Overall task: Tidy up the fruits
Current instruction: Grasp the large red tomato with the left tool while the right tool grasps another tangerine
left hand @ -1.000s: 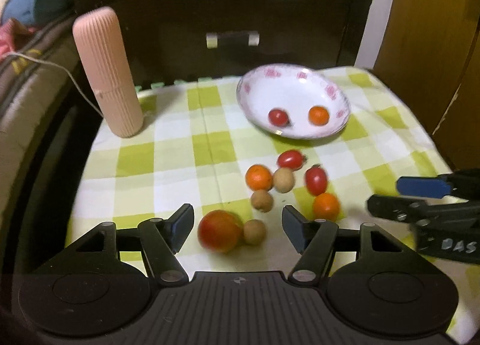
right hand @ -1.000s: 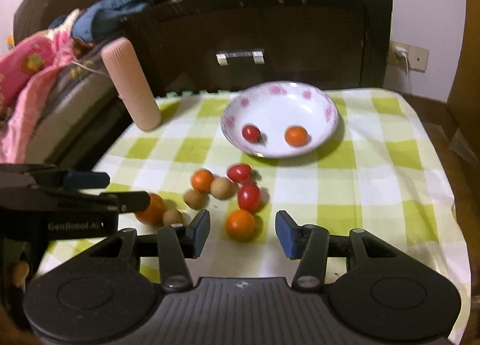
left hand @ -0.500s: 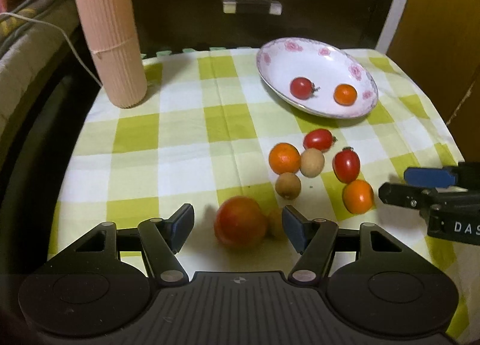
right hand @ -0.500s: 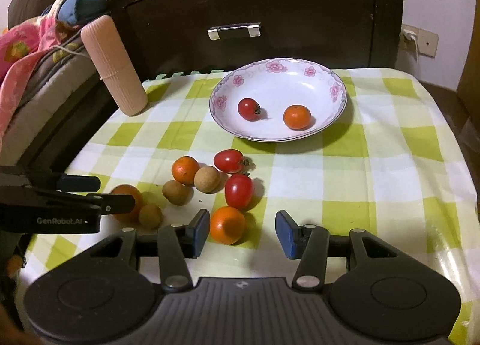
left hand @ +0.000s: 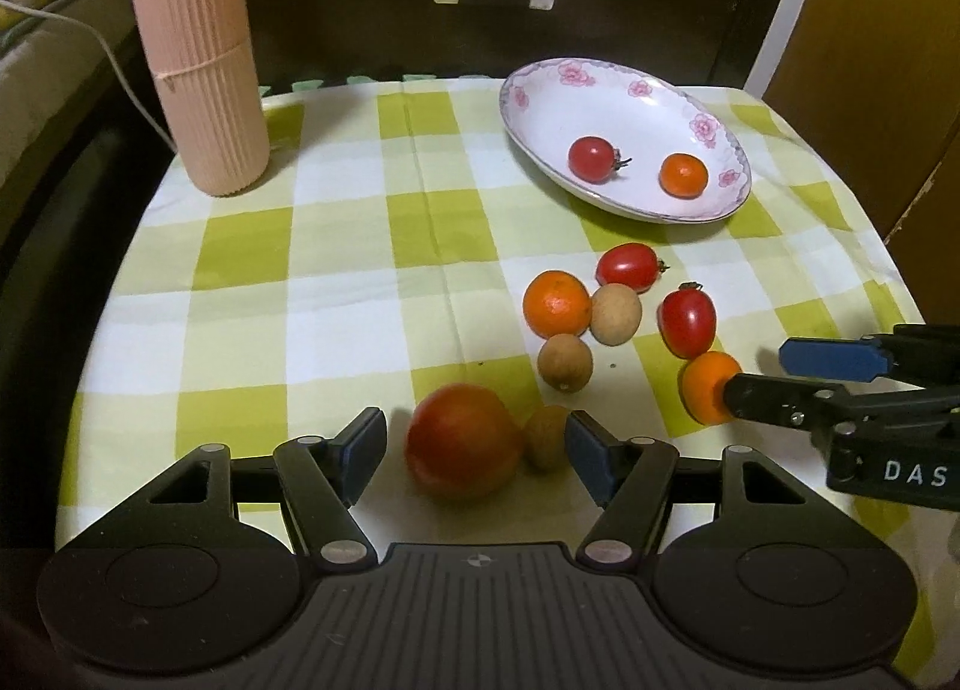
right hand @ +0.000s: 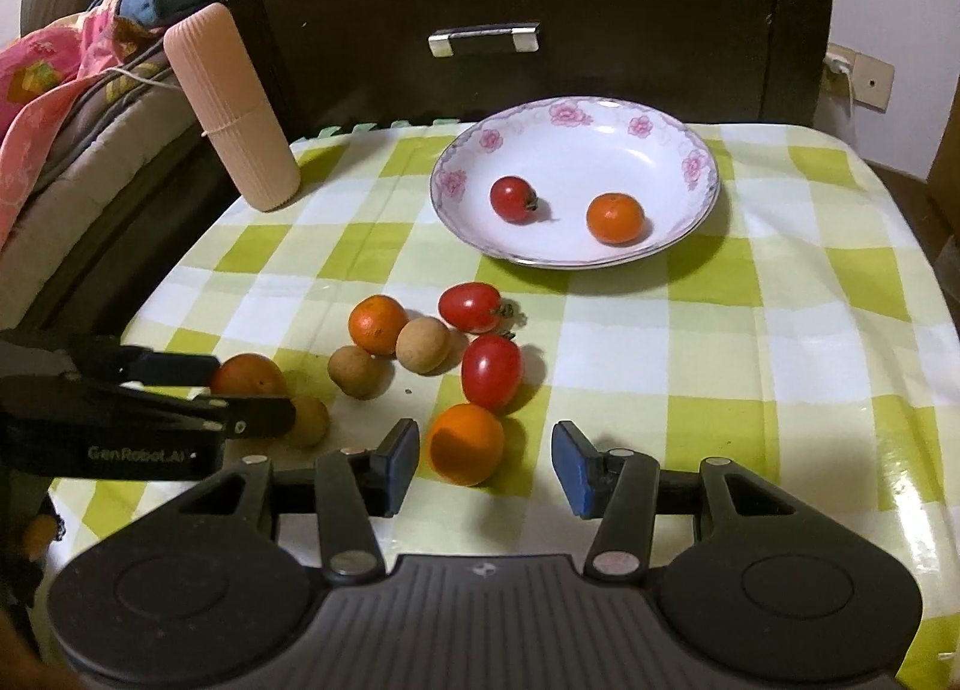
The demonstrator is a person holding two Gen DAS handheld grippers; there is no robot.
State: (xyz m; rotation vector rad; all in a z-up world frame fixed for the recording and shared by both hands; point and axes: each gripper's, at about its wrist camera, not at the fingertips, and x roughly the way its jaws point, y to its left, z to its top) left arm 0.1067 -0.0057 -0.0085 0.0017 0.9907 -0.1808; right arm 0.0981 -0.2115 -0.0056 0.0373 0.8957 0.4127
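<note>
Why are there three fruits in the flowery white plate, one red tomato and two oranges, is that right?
Not quite. The flowery white plate holds two fruits: one round red tomato and only one small orange mandarin. The right wrist view shows this clearly. The other fruits lie on the green checked tablecloth.

Four oranges [right hand: 377, 324], three tomatoes [right hand: 491, 371], perhaps three longans [right hand: 422, 344], one plate [right hand: 696, 162].

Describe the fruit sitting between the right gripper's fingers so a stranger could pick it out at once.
Start at the flowered plate on the green-checked cloth, then come toward the camera past the loose cluster of fruit. The nearest piece, lying between the open right gripper, is a small orange. Unlike the red cherry tomato just behind it, it is round and plain orange.
</note>
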